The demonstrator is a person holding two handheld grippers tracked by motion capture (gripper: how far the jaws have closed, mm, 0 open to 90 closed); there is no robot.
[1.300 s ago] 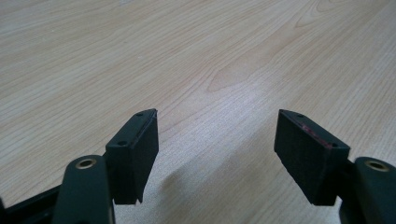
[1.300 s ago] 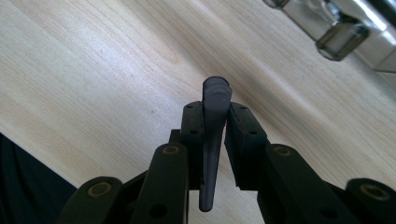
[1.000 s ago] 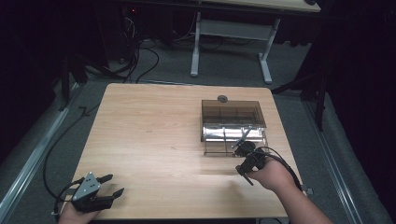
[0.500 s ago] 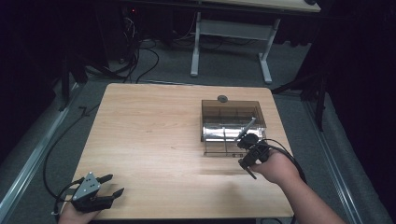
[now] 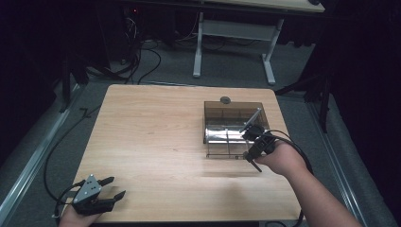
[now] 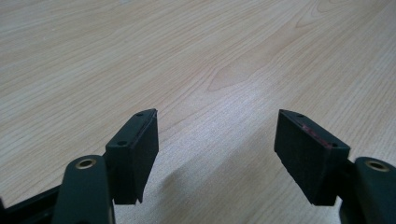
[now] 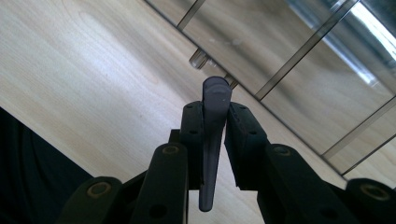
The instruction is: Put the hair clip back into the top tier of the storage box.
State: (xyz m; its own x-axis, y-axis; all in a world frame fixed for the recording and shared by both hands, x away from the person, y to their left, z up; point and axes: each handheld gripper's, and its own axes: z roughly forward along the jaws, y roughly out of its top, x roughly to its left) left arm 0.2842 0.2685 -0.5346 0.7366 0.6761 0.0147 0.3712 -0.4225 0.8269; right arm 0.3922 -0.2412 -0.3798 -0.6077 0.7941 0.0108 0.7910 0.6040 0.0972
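A slim grey utensil (image 7: 214,135), apparently the handle of a spoon or similar tool though its far end cannot be made out, is clamped between the fingers (image 7: 243,135) of the right gripper (image 5: 257,142). In the right gripper view the handle is seen standing up between the two black pads, its rounded tip rising just above them. In the high view the right gripper is held over the near right corner of a clear, smoke-tinted organizer box (image 5: 235,113), which is divided into compartments by thin partitions and is placed on the right half of the wooden table (image 5: 156,137). The utensil is seen slanting up and away from the gripper across the box. A small round dark object (image 5: 225,100) is seen on the table just behind the box. The left gripper (image 5: 101,198) is held at the near left corner of the table, well apart from the box; its fingers (image 6: 135,149) are spread wide, with nothing but bare wood between them.
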